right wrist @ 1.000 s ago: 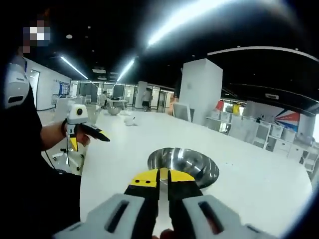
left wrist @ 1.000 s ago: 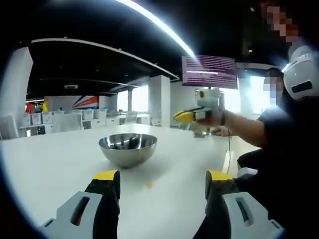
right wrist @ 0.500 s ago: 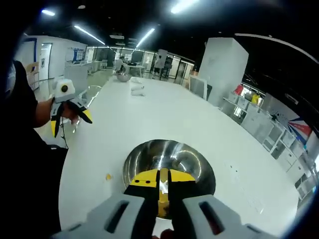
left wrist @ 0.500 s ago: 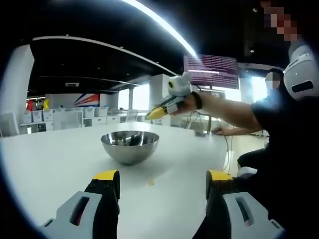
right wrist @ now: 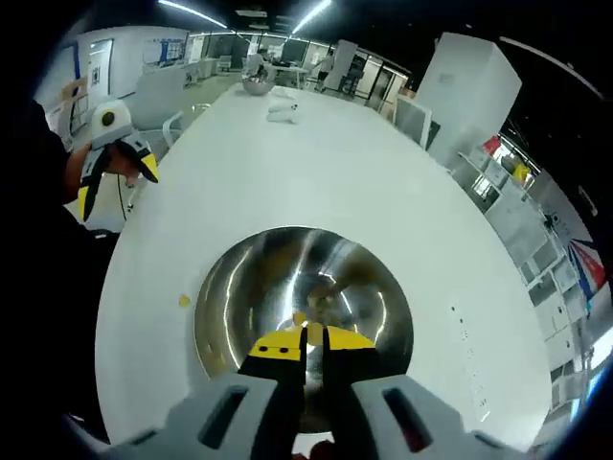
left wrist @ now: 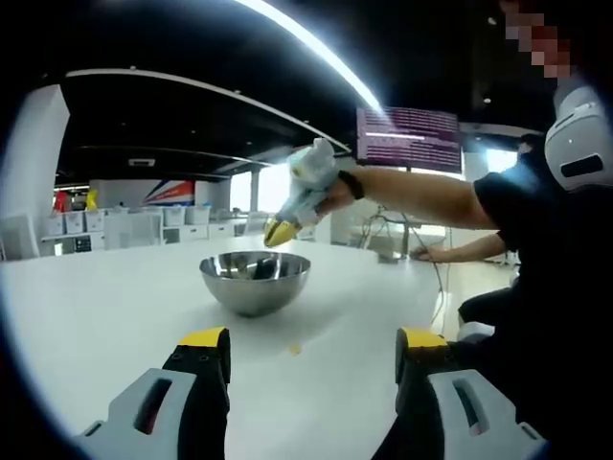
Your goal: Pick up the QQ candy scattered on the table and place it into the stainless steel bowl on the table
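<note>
Now the right gripper, jaws pressed together, has swung over the bowl; left gripper waits spread, release looks imminent.

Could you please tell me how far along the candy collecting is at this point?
Done: candy already lies in the steel bowl. In hand: the right gripper hangs over the bowl, fingers closed; whether it holds a piece is unclear. Left: one yellow candy on the white table beside the bowl, with the left gripper open and idle.
</note>
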The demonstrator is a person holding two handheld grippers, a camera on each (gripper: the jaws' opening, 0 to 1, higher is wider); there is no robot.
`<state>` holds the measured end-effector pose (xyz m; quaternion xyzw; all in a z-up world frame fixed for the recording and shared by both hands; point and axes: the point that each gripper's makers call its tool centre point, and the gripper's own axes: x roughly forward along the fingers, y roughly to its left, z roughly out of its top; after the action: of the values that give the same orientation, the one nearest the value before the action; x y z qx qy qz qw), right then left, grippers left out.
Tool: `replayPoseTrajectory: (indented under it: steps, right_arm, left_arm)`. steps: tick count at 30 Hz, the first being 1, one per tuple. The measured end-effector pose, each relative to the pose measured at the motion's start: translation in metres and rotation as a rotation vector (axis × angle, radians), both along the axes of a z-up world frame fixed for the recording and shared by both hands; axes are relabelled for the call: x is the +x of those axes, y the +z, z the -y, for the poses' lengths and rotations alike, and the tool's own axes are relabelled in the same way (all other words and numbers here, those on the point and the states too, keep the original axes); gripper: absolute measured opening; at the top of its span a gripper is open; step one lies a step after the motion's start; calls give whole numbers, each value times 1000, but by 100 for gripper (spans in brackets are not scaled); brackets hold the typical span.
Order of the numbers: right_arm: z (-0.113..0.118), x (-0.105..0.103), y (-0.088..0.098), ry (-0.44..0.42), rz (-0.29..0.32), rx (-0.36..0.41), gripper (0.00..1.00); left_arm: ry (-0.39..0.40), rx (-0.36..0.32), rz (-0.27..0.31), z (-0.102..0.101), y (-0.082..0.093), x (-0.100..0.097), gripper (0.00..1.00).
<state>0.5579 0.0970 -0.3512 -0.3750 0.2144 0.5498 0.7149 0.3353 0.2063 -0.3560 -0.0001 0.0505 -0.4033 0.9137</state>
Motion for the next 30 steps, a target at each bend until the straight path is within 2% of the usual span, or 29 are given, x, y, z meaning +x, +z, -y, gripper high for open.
replayPoseTrajectory:
  steps: [6, 9, 15, 19, 23, 27, 30]
  right_arm:
    - [1, 1, -7, 4, -6, -28, 10]
    - [3, 2, -7, -3, -8, -30, 17]
    - [6, 1, -2, -8, -1, -24, 19]
    - [9, -8, 6, -5, 20, -5, 19]
    - [16, -26, 26, -3, 56, 72, 19]
    - [26, -47, 48, -13, 82, 200, 17]
    - [39, -69, 57, -25, 80, 299, 17]
  left_arm:
    - [6, -4, -1, -2, 0, 1, 71]
    - [4, -3, 0, -2, 0, 1, 71]
    - [2, -6, 0, 0, 1, 2, 71]
    - [-3, -5, 1, 2, 2, 2, 71]
    - [-7, -4, 6, 4, 5, 1, 71]
    - [-12, 0, 11, 6, 6, 1, 71]
    - [-11, -1, 17, 8, 8, 1, 73]
